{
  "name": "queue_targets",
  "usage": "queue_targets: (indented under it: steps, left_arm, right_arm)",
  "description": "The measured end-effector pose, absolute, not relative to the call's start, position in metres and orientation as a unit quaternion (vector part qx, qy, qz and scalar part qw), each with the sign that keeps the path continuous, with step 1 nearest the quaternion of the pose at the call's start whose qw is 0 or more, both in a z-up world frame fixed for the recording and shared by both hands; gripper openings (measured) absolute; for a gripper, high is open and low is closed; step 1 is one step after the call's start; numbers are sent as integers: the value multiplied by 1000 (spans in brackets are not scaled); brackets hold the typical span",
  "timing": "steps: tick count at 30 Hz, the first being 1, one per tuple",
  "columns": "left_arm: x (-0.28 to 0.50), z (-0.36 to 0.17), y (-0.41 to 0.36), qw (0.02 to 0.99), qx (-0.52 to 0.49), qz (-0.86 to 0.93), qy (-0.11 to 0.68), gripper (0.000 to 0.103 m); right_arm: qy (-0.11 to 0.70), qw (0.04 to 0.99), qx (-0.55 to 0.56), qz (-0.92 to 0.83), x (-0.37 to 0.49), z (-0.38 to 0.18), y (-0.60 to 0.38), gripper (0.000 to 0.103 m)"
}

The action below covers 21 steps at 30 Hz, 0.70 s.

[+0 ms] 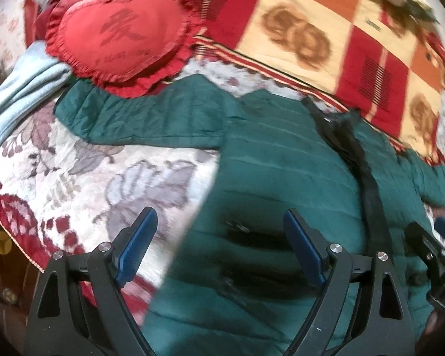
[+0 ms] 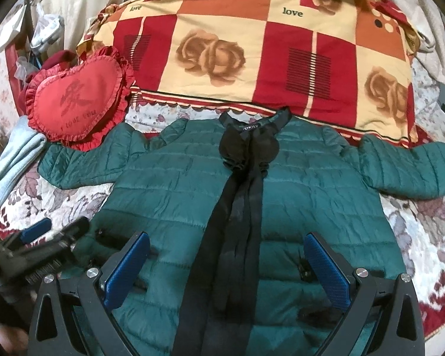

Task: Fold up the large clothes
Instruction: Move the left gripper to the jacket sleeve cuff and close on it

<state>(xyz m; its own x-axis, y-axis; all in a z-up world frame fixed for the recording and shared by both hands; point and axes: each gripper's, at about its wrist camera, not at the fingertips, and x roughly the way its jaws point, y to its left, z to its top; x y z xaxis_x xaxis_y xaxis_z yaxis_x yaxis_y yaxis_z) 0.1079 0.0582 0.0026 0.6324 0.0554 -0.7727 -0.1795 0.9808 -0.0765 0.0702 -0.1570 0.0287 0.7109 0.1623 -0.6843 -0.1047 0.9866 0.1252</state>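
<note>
A dark green quilted jacket (image 2: 169, 184) with a black front placket and collar lies spread flat on the bed, sleeves out to both sides; it also shows in the left wrist view (image 1: 267, 160). My left gripper (image 1: 221, 237) is open and empty above the jacket's lower left edge; it also appears at the left of the right wrist view (image 2: 49, 233). My right gripper (image 2: 227, 256) is open and empty above the jacket's lower middle, astride the black placket (image 2: 237, 207). Its fingers show at the right edge of the left wrist view (image 1: 430, 237).
A red heart-shaped cushion (image 2: 77, 98) touches the jacket's left sleeve. A large red, orange and cream checked pillow (image 2: 252, 53) lies behind the collar. A folded light blue cloth (image 2: 12, 163) lies at the left. The floral bedspread (image 1: 89, 172) surrounds the jacket.
</note>
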Motion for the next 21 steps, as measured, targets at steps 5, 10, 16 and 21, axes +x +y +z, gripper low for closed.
queue_targets:
  steps: [5, 10, 16, 21]
  left_arm:
    - [128, 7, 112, 899, -90, 125, 410, 87]
    - [152, 5, 173, 891, -98, 188, 400, 87]
    - [184, -10, 239, 873, -95, 261, 401, 87]
    - [211, -27, 286, 857, -102, 292, 413, 87]
  right_arm:
    - [373, 923, 41, 86, 91, 21, -162, 103]
    - [380, 919, 45, 95, 102, 11, -164, 103]
    - [398, 910, 50, 107, 108, -2, -160, 103]
    - [407, 905, 41, 116, 108, -9, -153, 103]
